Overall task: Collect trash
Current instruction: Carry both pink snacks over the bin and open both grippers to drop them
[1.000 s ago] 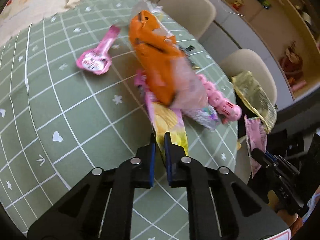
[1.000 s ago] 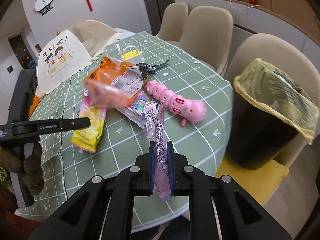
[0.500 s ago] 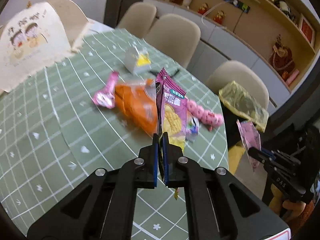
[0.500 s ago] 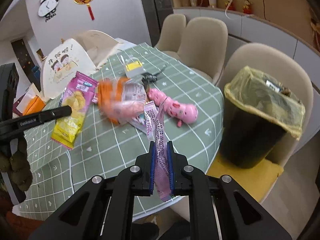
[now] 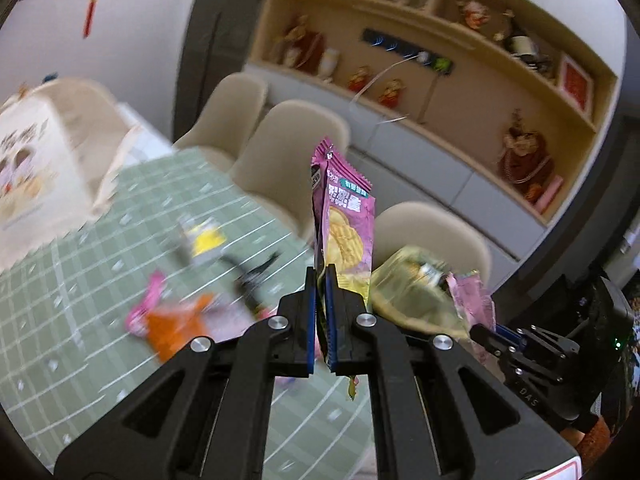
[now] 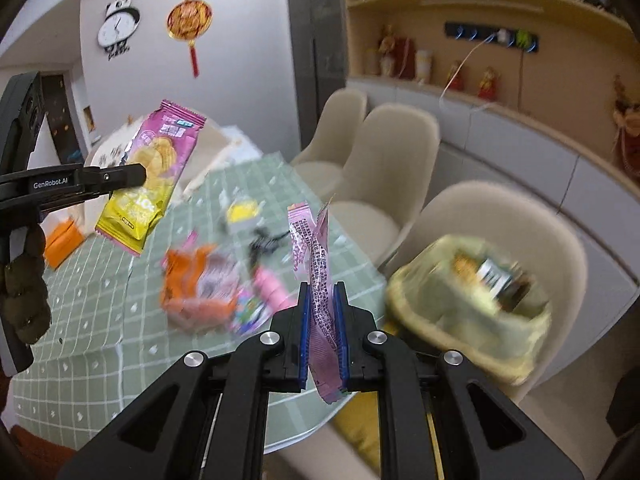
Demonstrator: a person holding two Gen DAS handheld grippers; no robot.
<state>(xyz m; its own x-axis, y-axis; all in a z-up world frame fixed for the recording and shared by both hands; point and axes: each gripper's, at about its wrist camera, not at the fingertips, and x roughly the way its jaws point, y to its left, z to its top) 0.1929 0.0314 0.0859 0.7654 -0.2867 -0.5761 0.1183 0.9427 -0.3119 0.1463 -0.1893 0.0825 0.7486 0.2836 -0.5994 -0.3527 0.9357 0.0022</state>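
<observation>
My left gripper (image 5: 320, 280) is shut on a purple and yellow chip bag (image 5: 346, 224) and holds it upright, high above the green table; the bag also shows in the right wrist view (image 6: 150, 178). My right gripper (image 6: 322, 296) is shut on a thin pink wrapper (image 6: 318, 276), which also shows in the left wrist view (image 5: 470, 308). The bin with a yellow liner (image 6: 468, 292) stands on a chair to the right of the table, a little right of the pink wrapper; it also shows in the left wrist view (image 5: 412, 292).
On the green grid tablecloth (image 6: 100, 320) lie an orange wrapper (image 6: 192, 284), a pink toy (image 6: 270, 286), a small yellow and clear pouch (image 6: 242, 216) and a black object (image 6: 262, 242). Beige chairs (image 6: 384, 168) stand along the far side. A white paper bag (image 5: 28, 168) stands at the left.
Both grippers have risen and tilted up, so the table sits lower in view. The chip bag has lifted well above the table. The pink wrapper has moved closer to the bin.
</observation>
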